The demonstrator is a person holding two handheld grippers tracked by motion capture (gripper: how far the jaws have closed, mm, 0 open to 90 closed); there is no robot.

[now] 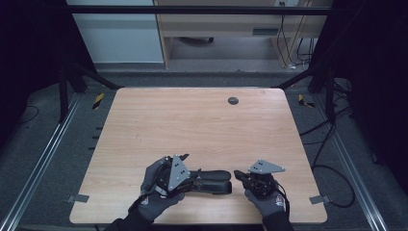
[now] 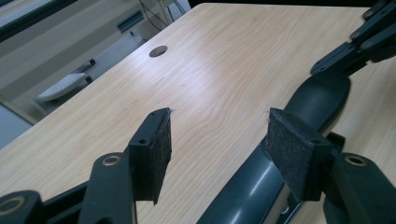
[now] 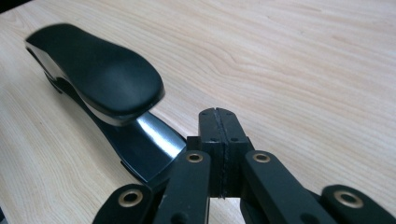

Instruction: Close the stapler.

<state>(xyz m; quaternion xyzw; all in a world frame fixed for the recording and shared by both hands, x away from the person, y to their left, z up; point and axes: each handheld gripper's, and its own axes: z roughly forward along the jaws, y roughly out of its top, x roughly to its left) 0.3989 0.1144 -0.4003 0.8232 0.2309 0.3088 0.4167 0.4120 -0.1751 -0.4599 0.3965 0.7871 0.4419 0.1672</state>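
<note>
just pale wood table [image 1: 192, 120], black stapler [image 1: 214, 180] between wide-open left claw [image 2: 217, 149] and empty, closed right claw [image 3: 219, 135]

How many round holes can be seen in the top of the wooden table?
1. The single round hole lies near the far edge of the table, right of its middle. The hands, grippers and black stapler may hide others.

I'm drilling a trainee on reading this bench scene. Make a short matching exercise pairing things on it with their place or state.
Things:
1. left claw
2. right claw
3. black stapler
4. round grommet

States or places:
A. far side of the table
B. pads pressed together
C. pads apart over bare wood
D. lying between the two hands

Pairs: 1-C, 2-B, 3-D, 4-A
</note>
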